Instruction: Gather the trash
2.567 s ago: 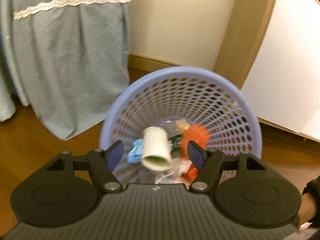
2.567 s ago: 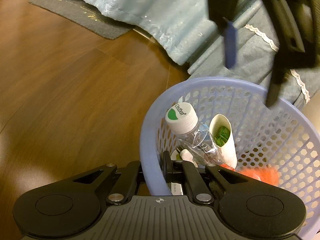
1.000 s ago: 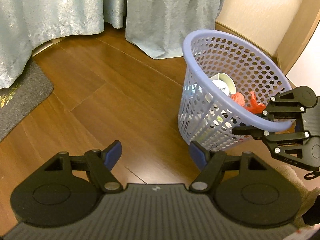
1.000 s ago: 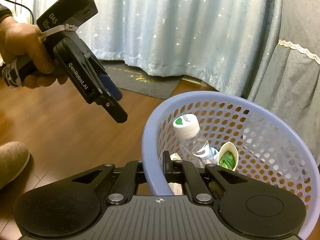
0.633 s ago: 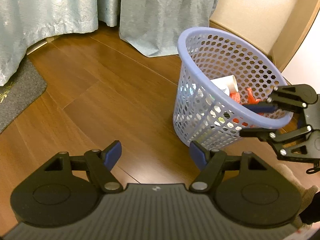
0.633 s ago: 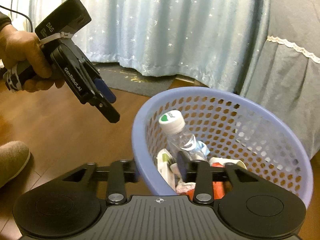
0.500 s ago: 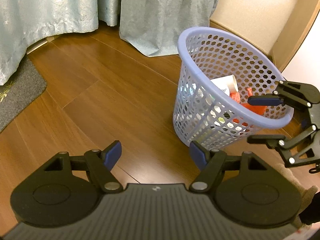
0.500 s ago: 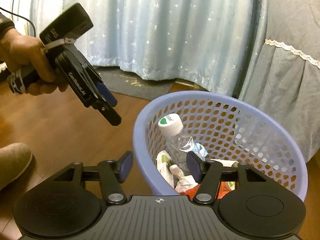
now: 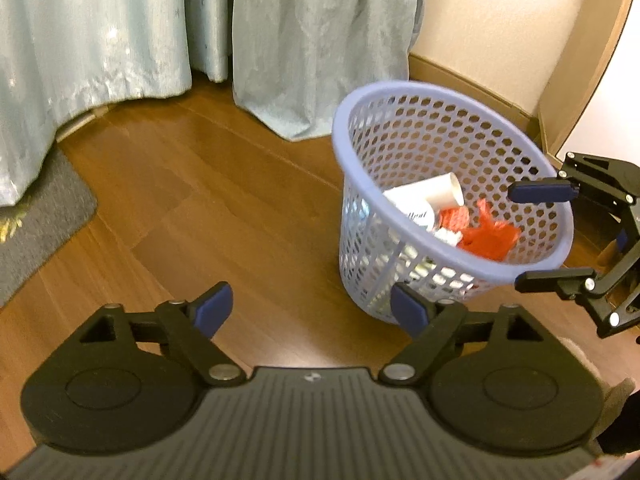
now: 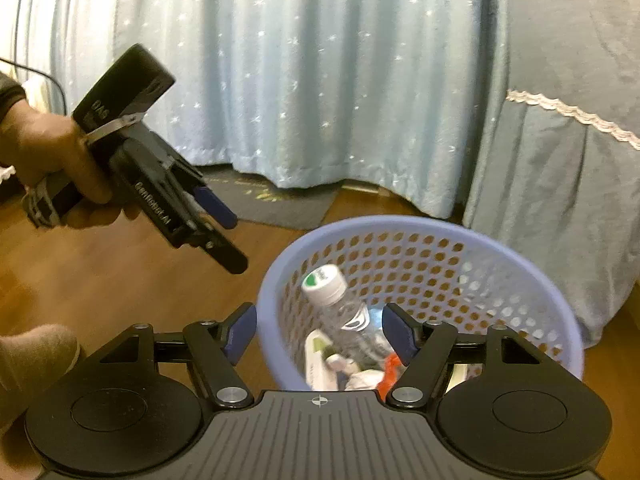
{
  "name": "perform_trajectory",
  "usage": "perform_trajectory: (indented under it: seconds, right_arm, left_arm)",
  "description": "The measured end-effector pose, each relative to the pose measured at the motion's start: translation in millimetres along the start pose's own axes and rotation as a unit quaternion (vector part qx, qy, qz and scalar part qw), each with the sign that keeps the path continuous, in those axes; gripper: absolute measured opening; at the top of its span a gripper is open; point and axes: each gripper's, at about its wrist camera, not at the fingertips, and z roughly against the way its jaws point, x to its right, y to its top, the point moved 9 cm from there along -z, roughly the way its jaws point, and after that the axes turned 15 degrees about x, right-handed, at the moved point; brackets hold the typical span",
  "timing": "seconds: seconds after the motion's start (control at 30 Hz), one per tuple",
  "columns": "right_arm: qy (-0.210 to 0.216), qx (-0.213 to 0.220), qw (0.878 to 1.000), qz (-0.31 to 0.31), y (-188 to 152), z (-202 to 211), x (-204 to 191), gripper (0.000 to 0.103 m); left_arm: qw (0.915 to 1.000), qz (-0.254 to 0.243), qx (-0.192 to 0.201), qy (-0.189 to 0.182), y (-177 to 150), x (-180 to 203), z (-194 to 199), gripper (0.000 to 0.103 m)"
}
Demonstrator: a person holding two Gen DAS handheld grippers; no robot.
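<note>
The lower part of each wrist view is filled by the gripper's own black body, so the floor right beneath is hidden. In the left wrist view the right gripper (image 9: 536, 236) is cut off at the picture's right edge. Deep in the lavender mesh basket (image 9: 404, 96) the trash is piled and partly hidden: a white paper cup (image 9: 442, 194) on its side, an orange net (image 9: 490, 236), and a clear plastic bottle (image 10: 344, 312) with a white cap (its label too blurred to read). The basket stands upright on the wooden floor (image 9: 192, 200), near the blue-grey curtains (image 9: 312, 40) and well apart from a grey mat (image 9: 36, 216).

The left gripper (image 9: 308, 306) has just been opening; its jaws stand wide with nothing between them, above bare floor. The right gripper's jaws have also been opening and stand wide on either side of the basket's near rim, the pads clear of it.
</note>
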Motion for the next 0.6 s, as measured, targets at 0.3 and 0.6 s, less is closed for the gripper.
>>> perform_trajectory:
  seconds: [0.3, 0.6]
  right_arm:
    - [0.018, -0.022, 0.999, -0.035, 37, 5, 30, 0.071]
    - [0.069, -0.033, 0.997, -0.032, 92, 26, 51, 0.071]
  left_arm:
    - [0.9993, -0.036, 0.014, -0.002, 24, 26, 17, 0.102]
    - [0.9987, -0.049, 0.015, -0.002, 66, 41, 43, 0.102]
